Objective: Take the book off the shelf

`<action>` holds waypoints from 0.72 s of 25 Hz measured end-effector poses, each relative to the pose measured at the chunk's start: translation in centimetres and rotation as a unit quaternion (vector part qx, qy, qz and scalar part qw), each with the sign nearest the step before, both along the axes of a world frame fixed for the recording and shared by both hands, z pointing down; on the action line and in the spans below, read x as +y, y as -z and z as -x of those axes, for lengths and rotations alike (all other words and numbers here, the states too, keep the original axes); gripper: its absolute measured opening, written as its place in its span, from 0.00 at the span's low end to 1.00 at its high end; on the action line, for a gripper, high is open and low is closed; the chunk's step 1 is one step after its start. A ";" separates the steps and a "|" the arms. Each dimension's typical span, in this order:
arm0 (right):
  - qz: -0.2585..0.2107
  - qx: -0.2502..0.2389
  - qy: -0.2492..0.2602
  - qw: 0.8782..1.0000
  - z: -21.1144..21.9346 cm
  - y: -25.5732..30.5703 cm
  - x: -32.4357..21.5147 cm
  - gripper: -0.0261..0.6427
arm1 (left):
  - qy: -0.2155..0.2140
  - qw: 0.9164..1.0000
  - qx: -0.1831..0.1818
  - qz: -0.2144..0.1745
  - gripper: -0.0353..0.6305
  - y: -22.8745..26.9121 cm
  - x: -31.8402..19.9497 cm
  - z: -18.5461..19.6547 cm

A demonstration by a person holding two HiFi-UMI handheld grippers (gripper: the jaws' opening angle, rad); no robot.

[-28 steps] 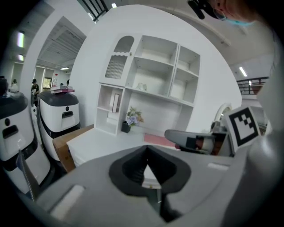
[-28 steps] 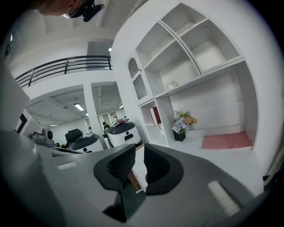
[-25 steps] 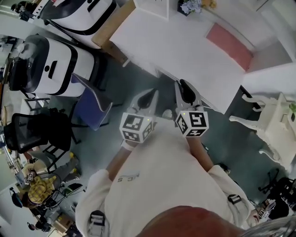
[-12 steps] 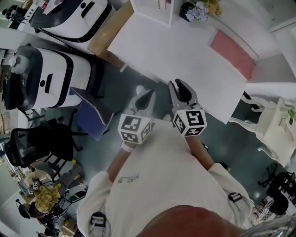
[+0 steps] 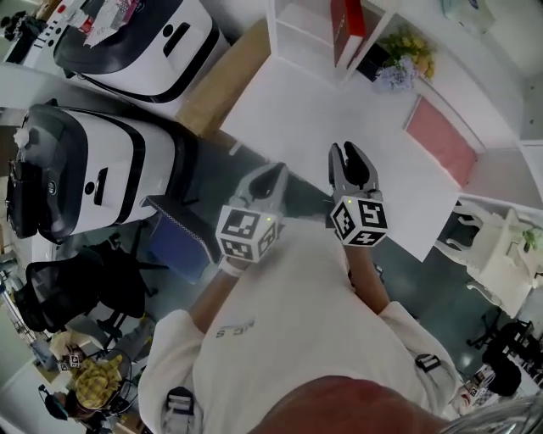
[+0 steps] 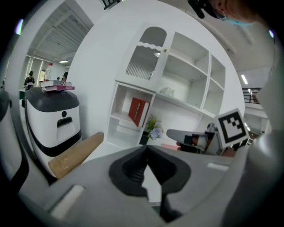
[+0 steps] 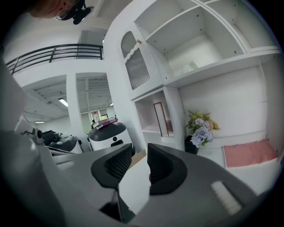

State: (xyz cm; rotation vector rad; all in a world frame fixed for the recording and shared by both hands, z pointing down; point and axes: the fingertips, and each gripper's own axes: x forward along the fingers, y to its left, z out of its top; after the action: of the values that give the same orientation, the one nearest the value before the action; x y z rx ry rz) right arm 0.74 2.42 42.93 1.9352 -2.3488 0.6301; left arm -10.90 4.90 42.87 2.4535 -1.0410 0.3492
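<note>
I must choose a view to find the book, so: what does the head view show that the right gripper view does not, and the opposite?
Only the head view: the person's shirt and the marker cubes on the left hand-held gripper and right hand-held gripper. Only the right gripper view: upper shelves, a ribbed cabinet door, its jaws opening, nothing between. Both: the red book in the shelf, flowers, pink mat.
</note>
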 end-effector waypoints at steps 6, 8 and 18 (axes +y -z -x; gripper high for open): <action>-0.020 0.043 0.000 0.999 0.6 1.1 -4.7 0.26 | -0.013 1.000 0.001 0.006 0.05 -0.5 -4.5 0.5; -0.017 0.050 0.008 0.999 0.2 1.3 -5.4 0.28 | -0.011 1.000 0.006 0.012 0.05 -0.5 -5.3 -0.4; -0.031 0.058 0.026 0.997 -3.0 2.2 -8.9 0.39 | -0.003 1.000 0.018 -0.007 0.05 1.3 -8.6 -4.8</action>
State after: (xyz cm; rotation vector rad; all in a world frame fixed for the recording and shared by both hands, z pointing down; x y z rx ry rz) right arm 3.72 -6.44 40.70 1.8722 -2.3650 0.4342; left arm -6.14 -3.66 41.56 2.4668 -1.0236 0.3002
